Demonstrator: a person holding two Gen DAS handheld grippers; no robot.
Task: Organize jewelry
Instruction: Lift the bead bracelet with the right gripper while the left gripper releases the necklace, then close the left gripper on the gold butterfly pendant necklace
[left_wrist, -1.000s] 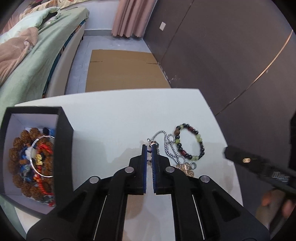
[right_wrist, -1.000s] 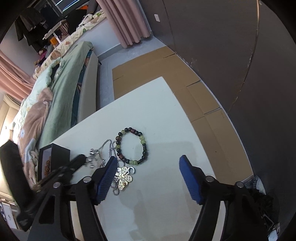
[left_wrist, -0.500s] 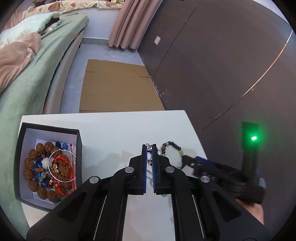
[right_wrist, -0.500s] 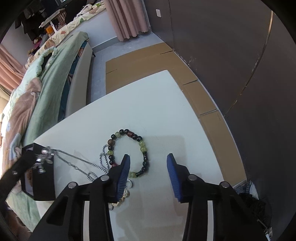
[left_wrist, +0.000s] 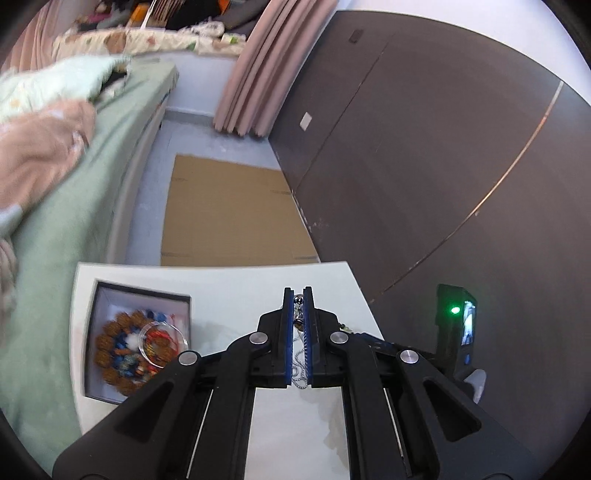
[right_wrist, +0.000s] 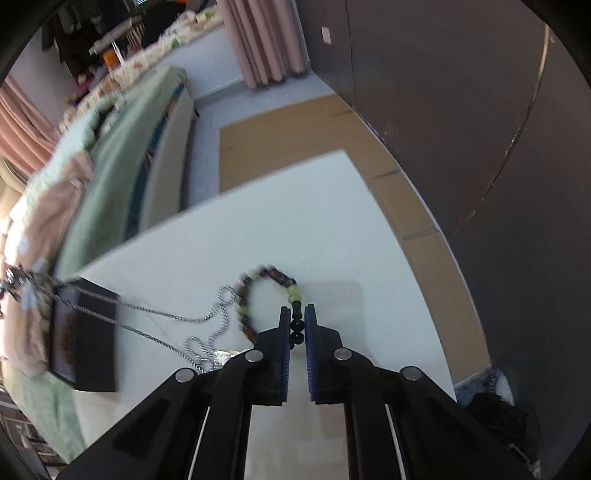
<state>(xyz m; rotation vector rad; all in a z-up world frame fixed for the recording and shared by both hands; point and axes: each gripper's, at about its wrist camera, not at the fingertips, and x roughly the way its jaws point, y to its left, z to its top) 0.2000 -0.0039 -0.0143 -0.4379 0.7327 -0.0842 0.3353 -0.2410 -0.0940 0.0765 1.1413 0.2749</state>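
Note:
My left gripper (left_wrist: 298, 295) is shut on a silver chain necklace (left_wrist: 301, 356), and the links hang down between its blue pads above the white table (left_wrist: 229, 288). In the right wrist view the necklace (right_wrist: 155, 314) runs taut from the upper left down to a coil beside the beaded bracelet (right_wrist: 266, 275); its pendant is mostly hidden behind my finger. My right gripper (right_wrist: 296, 314) has its jaws closing, and the pads pinch the bracelet's black beads. An open black box (left_wrist: 142, 293) holding bead bracelets and a bangle sits at the table's left.
A green bed (left_wrist: 74, 229) runs along the table's left side. Brown cardboard (left_wrist: 229, 218) lies on the floor beyond the table, with a dark wall (left_wrist: 424, 166) to the right. The table's right edge (right_wrist: 413, 243) is close to the bracelet. A housing with a green light (left_wrist: 456, 310) stands at right.
The left gripper has risen with the chain, pulling it taut off the table toward the box side. The right gripper's jaws have come together around the bracelet's black beads.

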